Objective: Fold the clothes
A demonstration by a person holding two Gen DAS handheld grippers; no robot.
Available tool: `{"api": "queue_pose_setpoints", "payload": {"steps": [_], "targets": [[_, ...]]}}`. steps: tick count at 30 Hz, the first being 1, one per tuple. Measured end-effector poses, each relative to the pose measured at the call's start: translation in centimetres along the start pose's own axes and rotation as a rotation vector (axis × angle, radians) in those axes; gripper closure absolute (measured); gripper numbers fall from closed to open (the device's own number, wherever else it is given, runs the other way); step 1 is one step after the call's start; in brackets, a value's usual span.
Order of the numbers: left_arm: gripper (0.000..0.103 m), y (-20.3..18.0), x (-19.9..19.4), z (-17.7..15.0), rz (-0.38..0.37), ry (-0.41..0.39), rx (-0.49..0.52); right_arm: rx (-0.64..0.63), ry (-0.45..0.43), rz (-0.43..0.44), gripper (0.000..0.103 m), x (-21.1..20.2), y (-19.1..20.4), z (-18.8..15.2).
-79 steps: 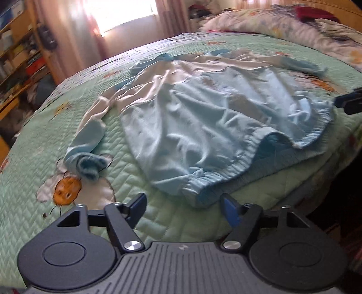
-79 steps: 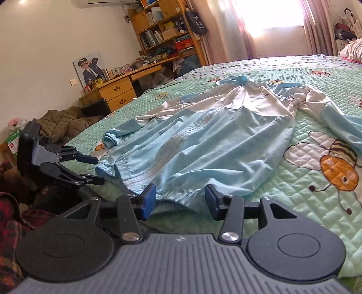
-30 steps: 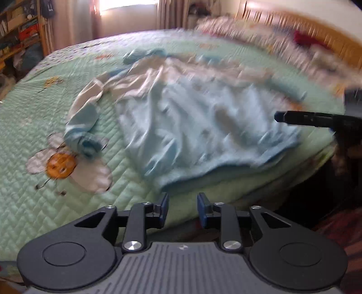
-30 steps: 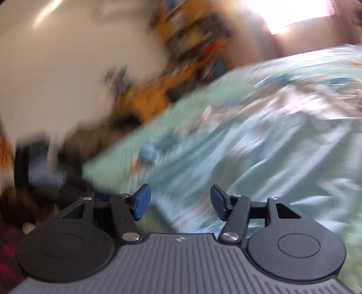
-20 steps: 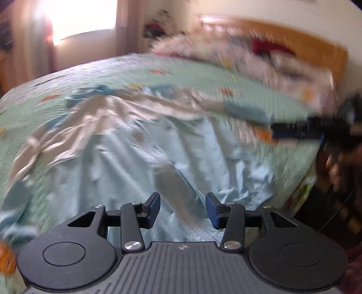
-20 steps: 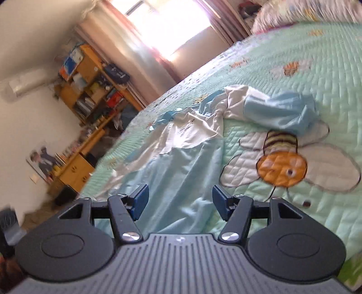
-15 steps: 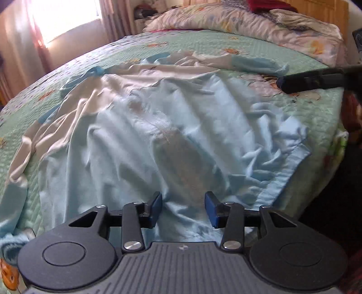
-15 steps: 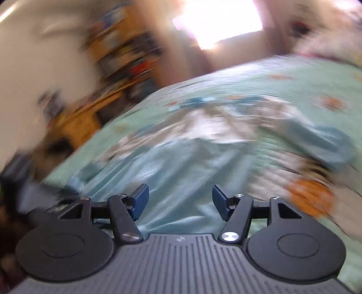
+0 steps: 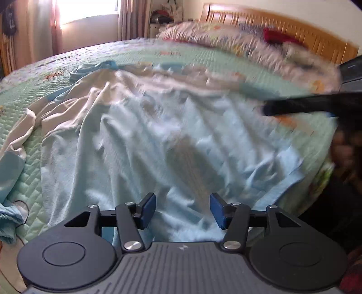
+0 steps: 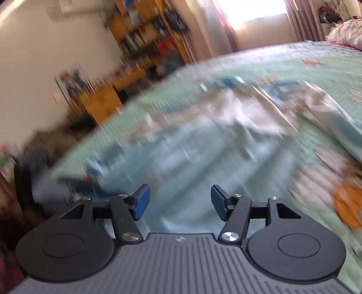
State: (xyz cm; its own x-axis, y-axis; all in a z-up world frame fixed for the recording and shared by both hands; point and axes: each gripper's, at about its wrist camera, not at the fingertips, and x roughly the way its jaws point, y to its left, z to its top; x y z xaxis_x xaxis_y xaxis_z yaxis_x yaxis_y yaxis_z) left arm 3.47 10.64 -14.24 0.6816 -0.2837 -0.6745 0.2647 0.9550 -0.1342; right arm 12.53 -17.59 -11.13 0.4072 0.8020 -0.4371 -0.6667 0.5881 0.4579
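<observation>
— On the bed, nearest the left camera, what did you see?

— The left gripper [image 9: 182,210] stood with its blue pads wide apart and nothing between them, poised over the near hem of the light blue garment [image 9: 158,144]. The cloth lay spread and wrinkled across the green quilt [image 9: 20,95].

— And the other one?

— The right gripper [image 10: 180,202] was likewise well open, holding nothing, with the same garment [image 10: 203,158] beyond its fingers. That view was badly smeared, so I could not tell whether the pads touched the fabric.

— Where did the garment lie, exactly?

— Flat on the quilt, its hem toward the bed's near edge, its pale upper part and a blue collar toward the far side, one sleeve trailing off to the left.

— Farther back?

— In the left view a dark blurred finger of the right gripper [image 9: 301,106] reached in from the right above the quilt. Behind it lay heaped bedding [image 9: 237,40] against a wooden headboard [image 9: 294,29], and a bright curtained window [image 9: 88,11]. The right view showed blurred wooden shelves [image 10: 147,36].
</observation>
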Motion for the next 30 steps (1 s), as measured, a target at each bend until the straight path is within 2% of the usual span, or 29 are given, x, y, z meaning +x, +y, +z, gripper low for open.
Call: {"api": "queue_pose_setpoints", "payload": {"steps": [2, 4, 7, 8, 11, 14, 16, 18, 20, 22, 24, 25, 26, 28, 30], "targets": [[0.04, 0.7, -1.3, 1.2, -0.005, -0.067, -0.026, 0.102, -0.063, 0.066, 0.037, 2.0, -0.6, 1.8], [0.031, 2.0, -1.8, 2.5, 0.056, -0.111, -0.058, 0.291, -0.127, 0.139, 0.032, 4.3, -2.1, 3.1], [0.03, 5.1, -0.9, 4.3, 0.157, -0.103, -0.13, 0.567, -0.215, 0.23, 0.031, 8.2, -4.6, 3.9], [0.032, 6.2, -0.4, 4.9, 0.174, -0.101, -0.153, 0.58, -0.247, 0.235, 0.031, 9.3, -5.0, 4.0], [0.039, 9.0, 1.2, 6.7, 0.17, -0.1, -0.183, 0.47, -0.346, 0.124, 0.031, 11.8, -5.4, 3.7], [0.047, 9.6, 3.6, 8.9, 0.187, -0.07, -0.109, 0.418, -0.367, 0.03, 0.031, 13.2, -6.8, 1.3], [0.054, 10.0, 5.1, 10.1, 0.191, -0.069, -0.061, 0.487, -0.388, 0.078, 0.032, 13.5, -8.5, 0.2], [0.061, 11.3, 6.9, 11.0, 0.15, -0.046, -0.084, 0.525, -0.423, 0.133, 0.033, 13.2, -9.8, 0.1], [0.074, 13.2, 9.1, 10.9, 0.156, 0.011, -0.088, 0.573, -0.43, 0.153, 0.04, 13.5, -10.7, -0.2], [0.077, 15.2, 10.4, 9.7, 0.292, 0.086, -0.024, 0.582, -0.432, 0.163, 0.04, 13.7, -10.9, -0.1], [0.069, 17.4, 8.9, 9.0, 0.393, 0.054, 0.014, 0.576, -0.428, 0.163, 0.04, 13.8, -10.8, 0.0], [0.088, 18.8, 8.3, 9.0, 0.483, 0.07, -0.008, 0.578, -0.429, 0.167, 0.04, 13.9, -10.8, 0.1], [0.086, 20.2, 7.7, 9.0, 0.548, 0.084, -0.038, 0.582, -0.43, 0.173, 0.04, 14.0, -10.9, 0.1], [0.081, 22.4, 5.8, 8.9, 0.47, 0.08, -0.166, 0.588, -0.429, 0.18, 0.04, 14.1, -11.2, 0.2], [0.081, 22.8, 4.0, 9.3, 0.398, 0.026, -0.237, 0.59, -0.429, 0.185, 0.04, 13.9, -11.2, 0.1]]}}
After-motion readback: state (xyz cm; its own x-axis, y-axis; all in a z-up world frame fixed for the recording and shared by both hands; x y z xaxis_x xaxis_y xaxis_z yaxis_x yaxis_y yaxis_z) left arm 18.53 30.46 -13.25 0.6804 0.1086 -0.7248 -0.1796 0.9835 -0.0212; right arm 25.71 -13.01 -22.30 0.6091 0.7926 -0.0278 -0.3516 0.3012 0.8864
